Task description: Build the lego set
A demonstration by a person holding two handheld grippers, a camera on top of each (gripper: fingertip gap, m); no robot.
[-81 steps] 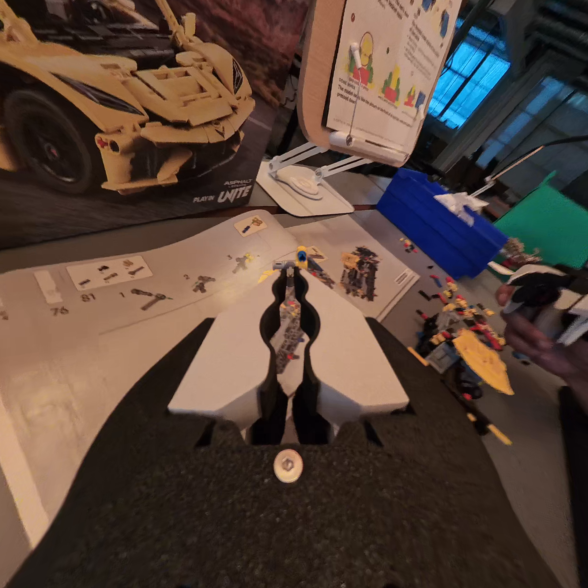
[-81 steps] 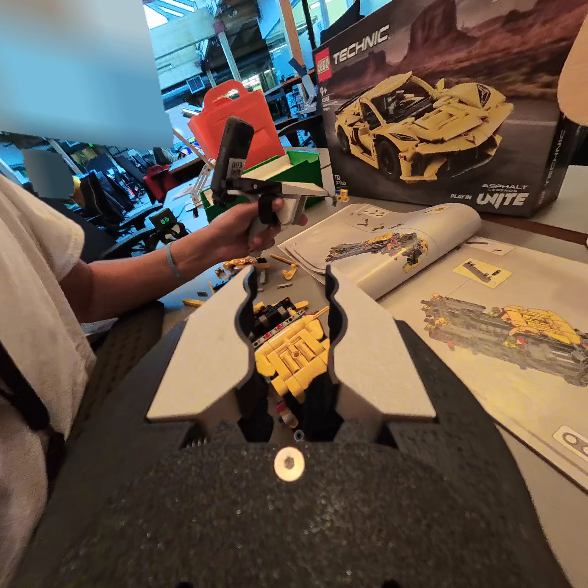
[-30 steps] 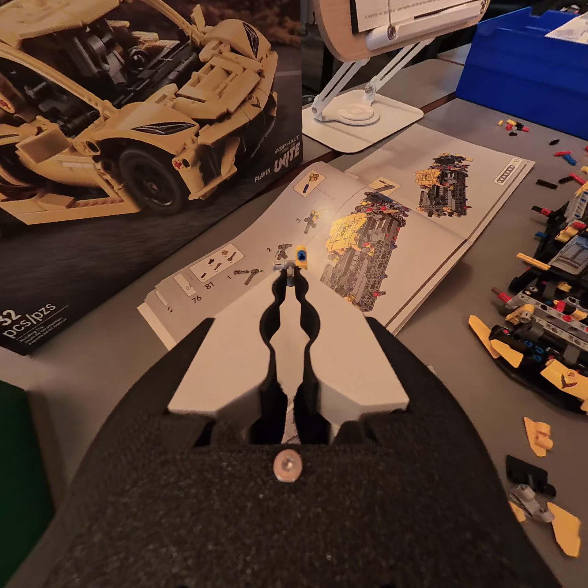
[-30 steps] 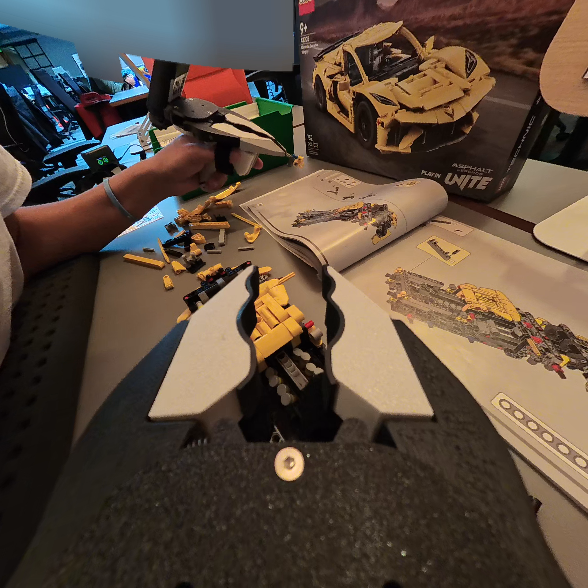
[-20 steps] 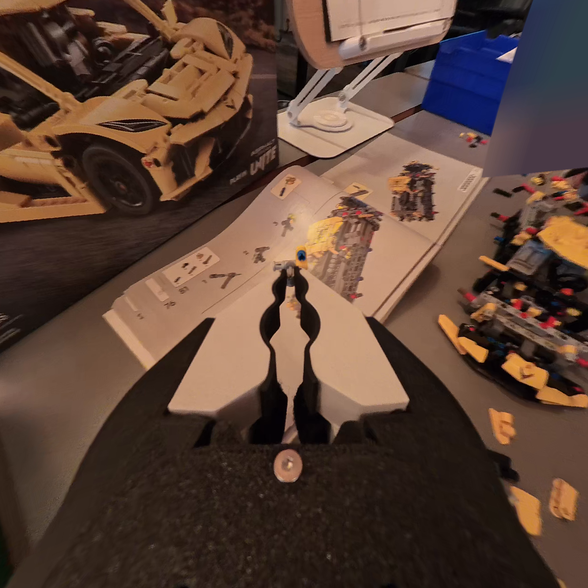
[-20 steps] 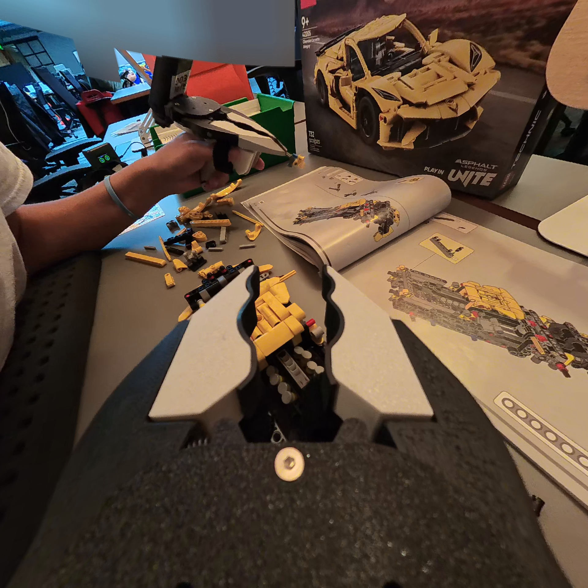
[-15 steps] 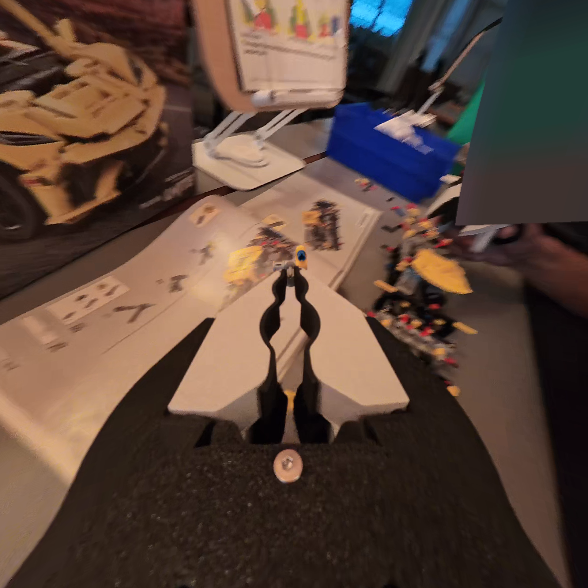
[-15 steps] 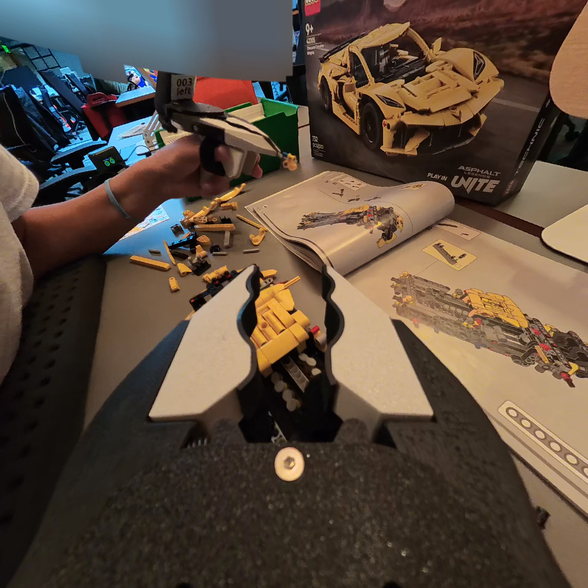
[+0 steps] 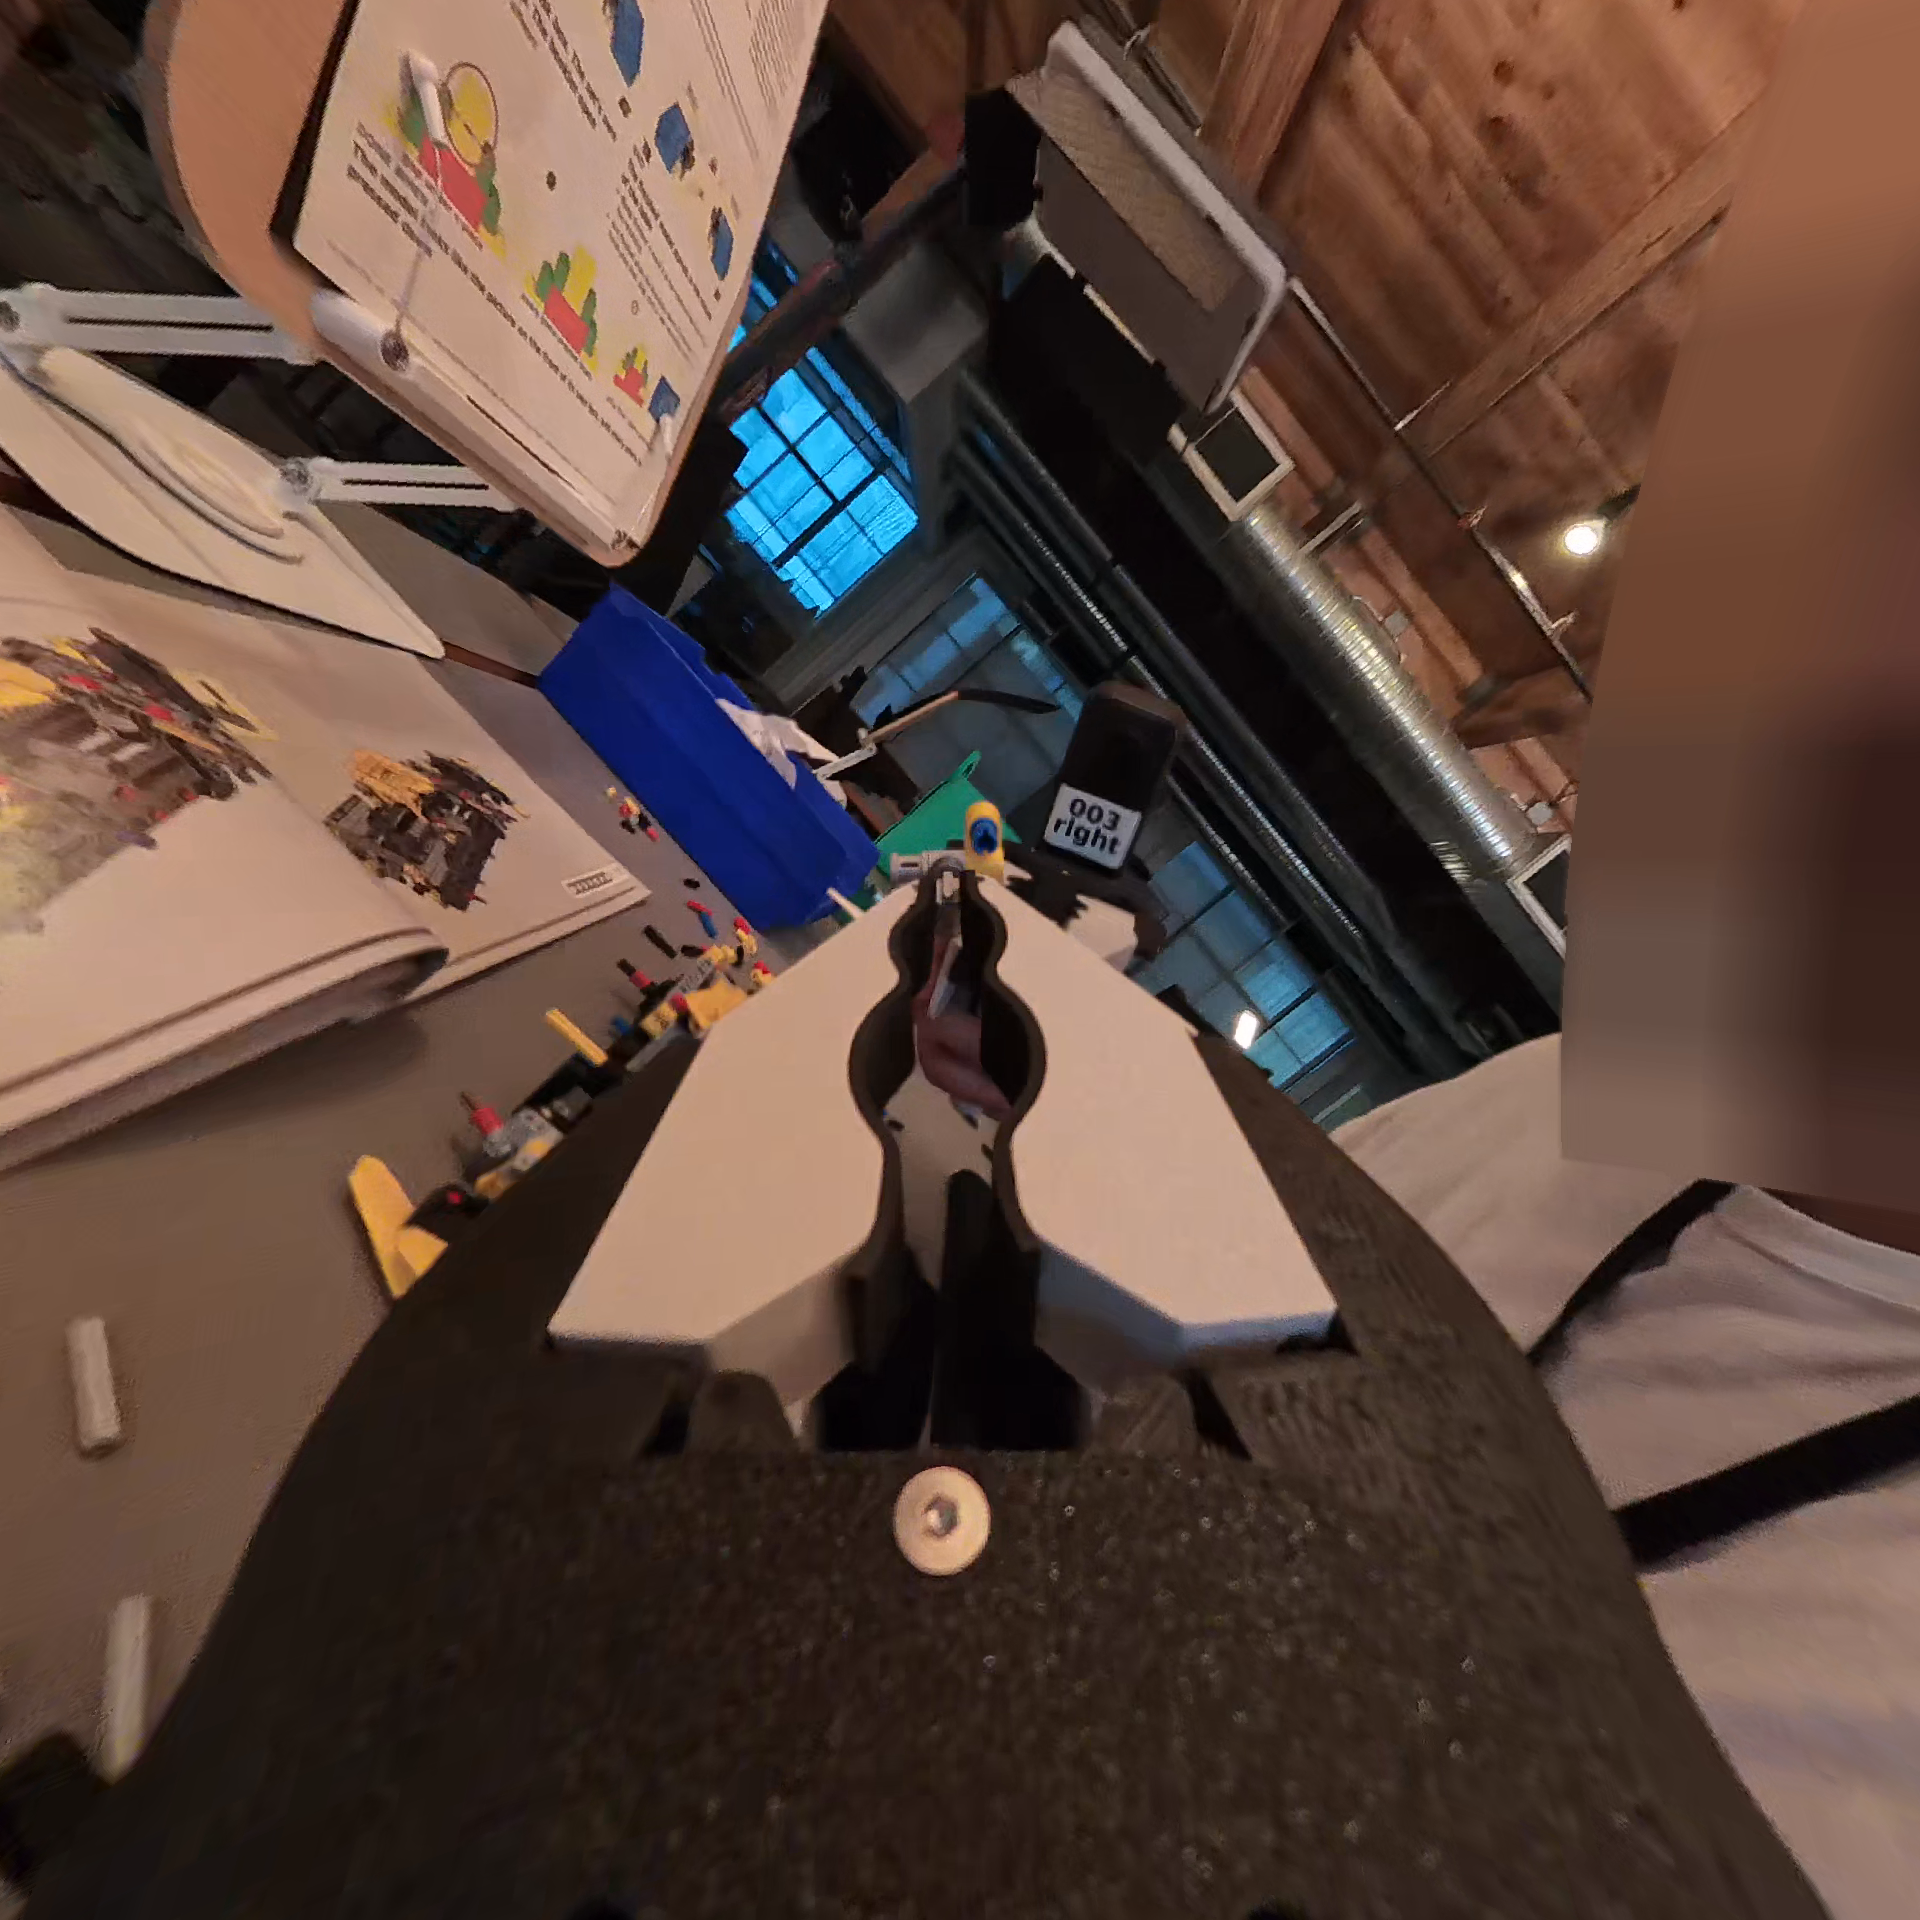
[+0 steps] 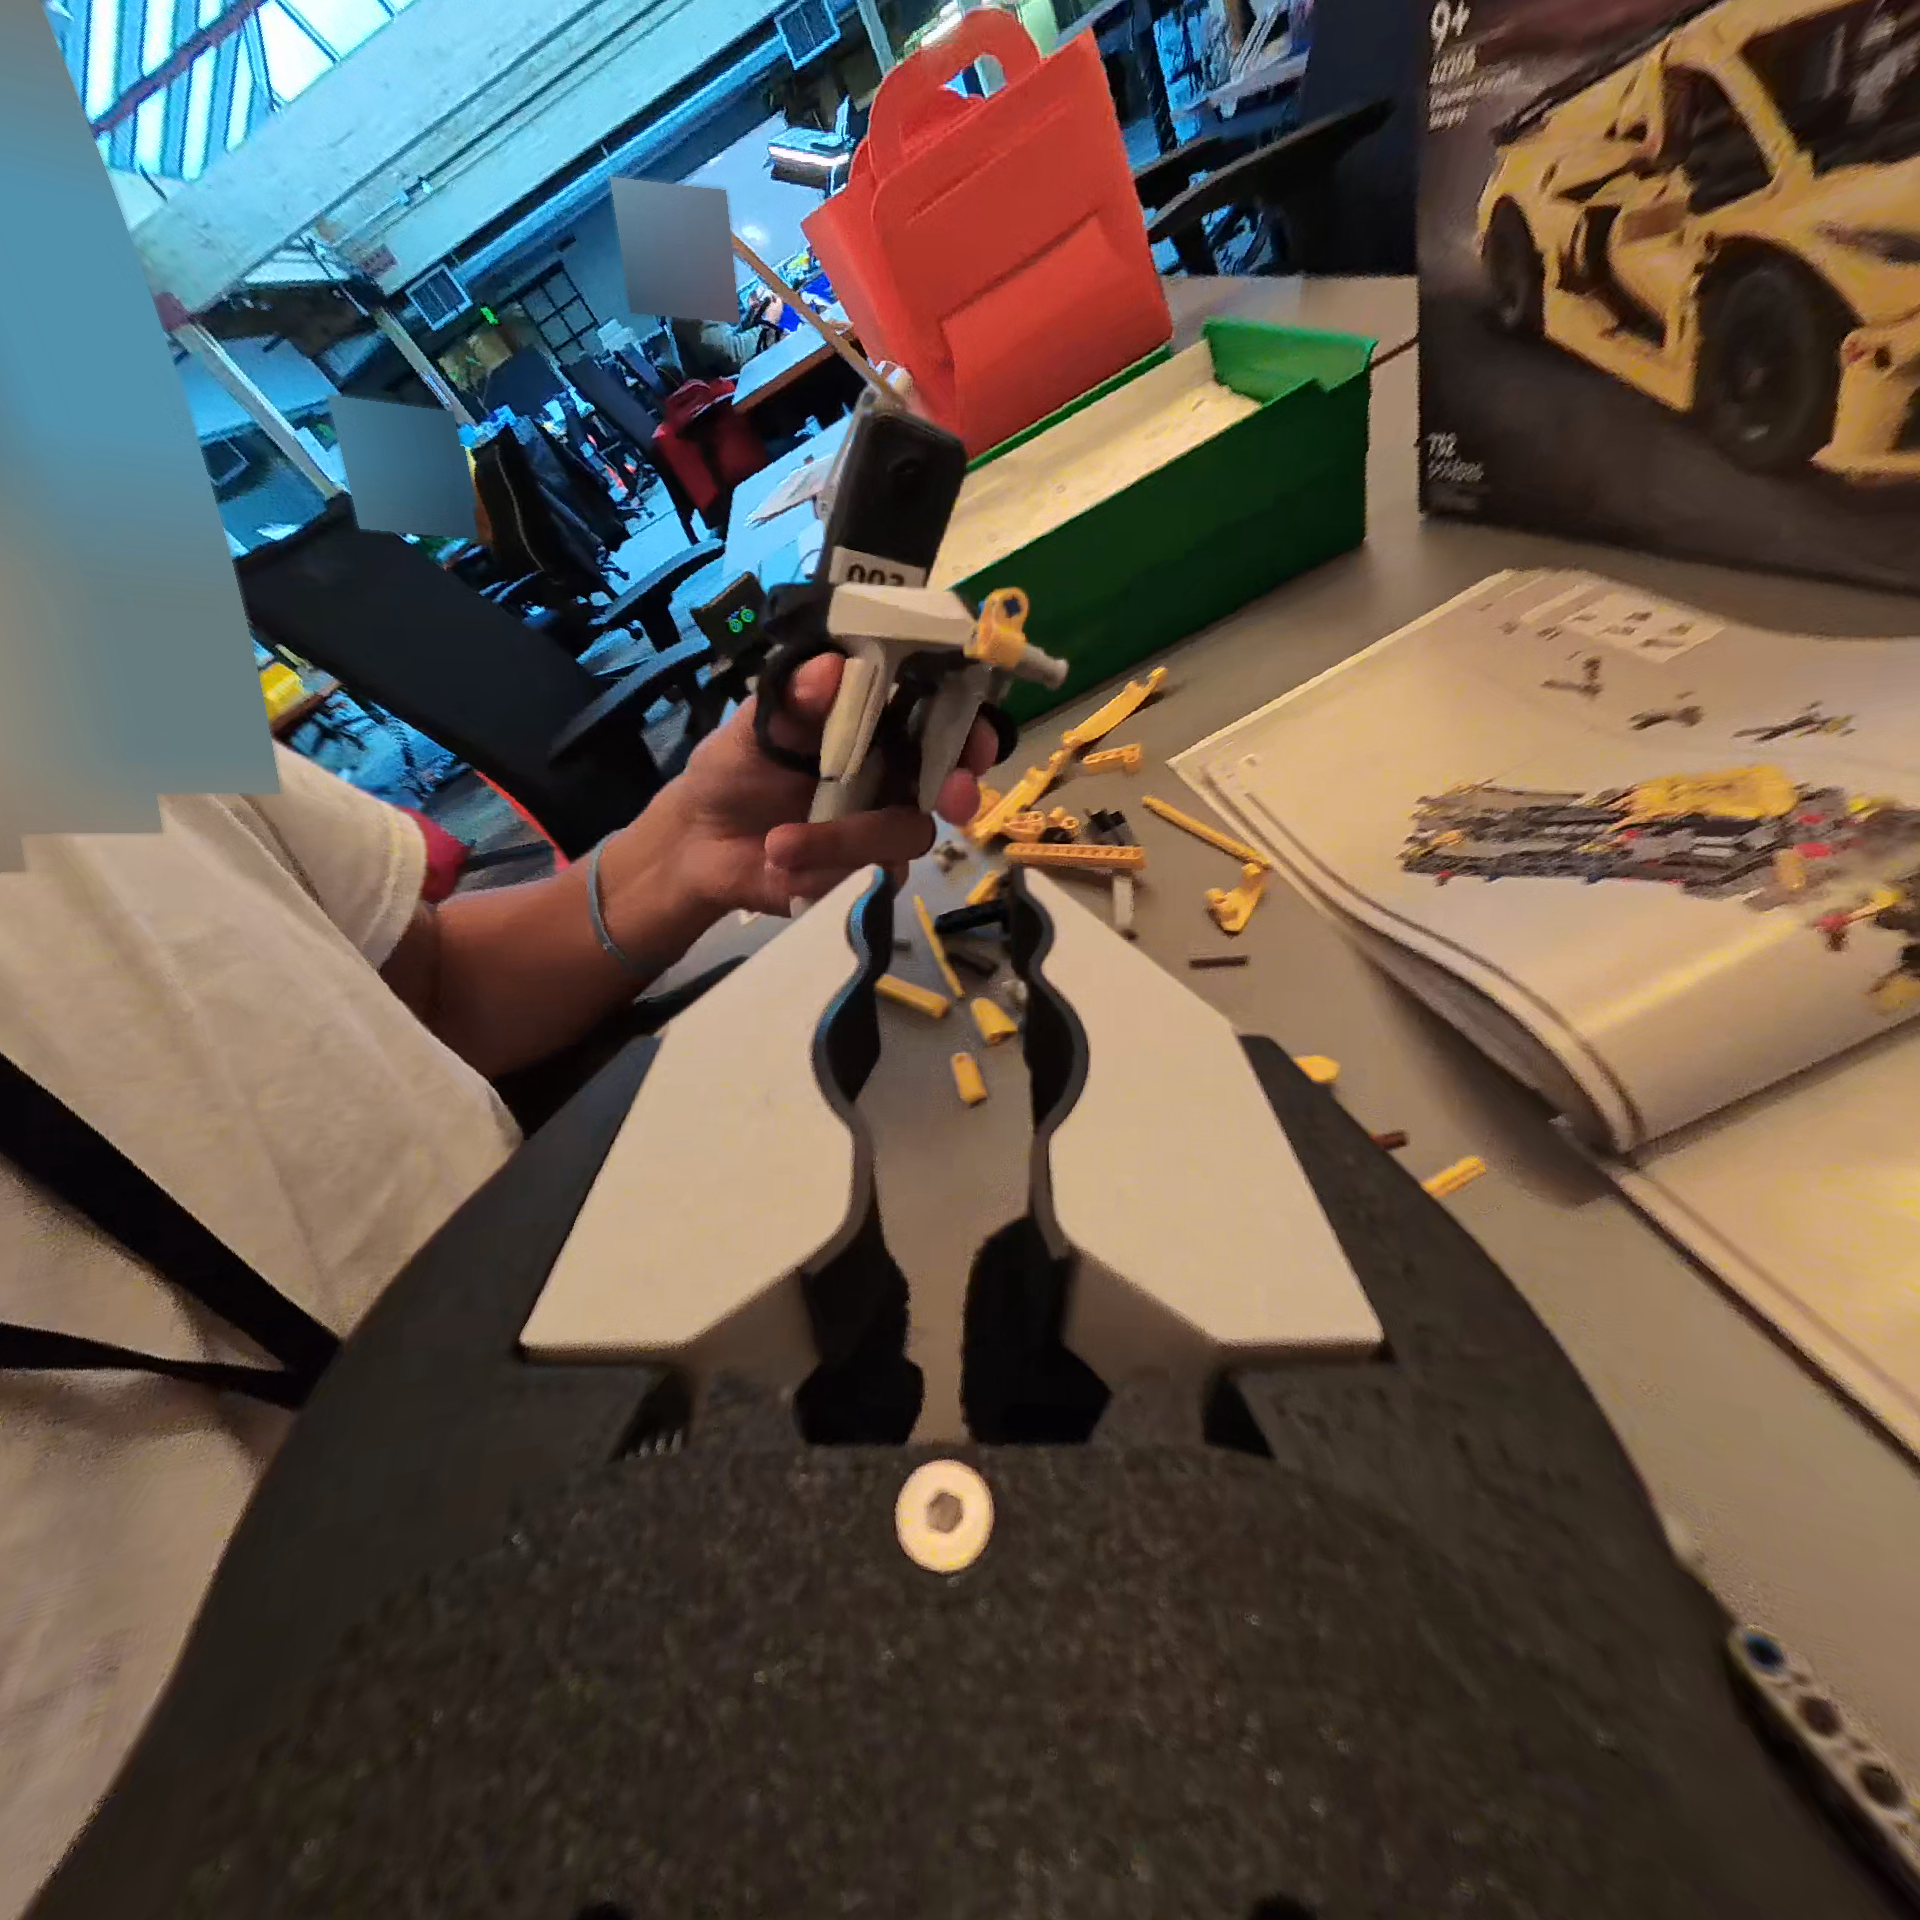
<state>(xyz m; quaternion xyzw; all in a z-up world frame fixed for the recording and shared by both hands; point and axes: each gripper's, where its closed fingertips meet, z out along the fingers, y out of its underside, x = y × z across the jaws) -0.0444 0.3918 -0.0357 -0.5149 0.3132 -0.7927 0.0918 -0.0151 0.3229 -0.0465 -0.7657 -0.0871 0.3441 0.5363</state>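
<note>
My left gripper (image 9: 948, 883) is shut on a small yellow and grey piece (image 9: 977, 836) and is lifted off the table and tilted. In the right wrist view, a hand holds this gripper (image 10: 1023, 649) up, with the yellow piece (image 10: 1000, 623) at its tip. My right gripper (image 10: 951, 899) is open and empty, above the table and pointing at the left gripper. Its black camera body (image 9: 1101, 800) shows just behind the left gripper's tips. The partly built yellow and black model (image 9: 665, 1013) lies on the table beside the open manual (image 9: 208, 831).
Loose yellow and black pieces (image 10: 1039, 831) lie scattered near the manual (image 10: 1558, 831). A green bin (image 10: 1174, 520), an orange bag (image 10: 987, 239) and the set's box (image 10: 1683, 291) stand behind. A blue bin (image 9: 707, 769) and a clipboard stand (image 9: 499, 208) are at the far side. A grey beam (image 10: 1829, 1725) shows at the lower right. The left gripper's tips are roughly 8 cm from the right gripper's.
My left gripper rose and swung right, away from the manual, still holding the piece. The model is no longer between my right gripper's fingers, which turned left towards the left gripper and narrowed.
</note>
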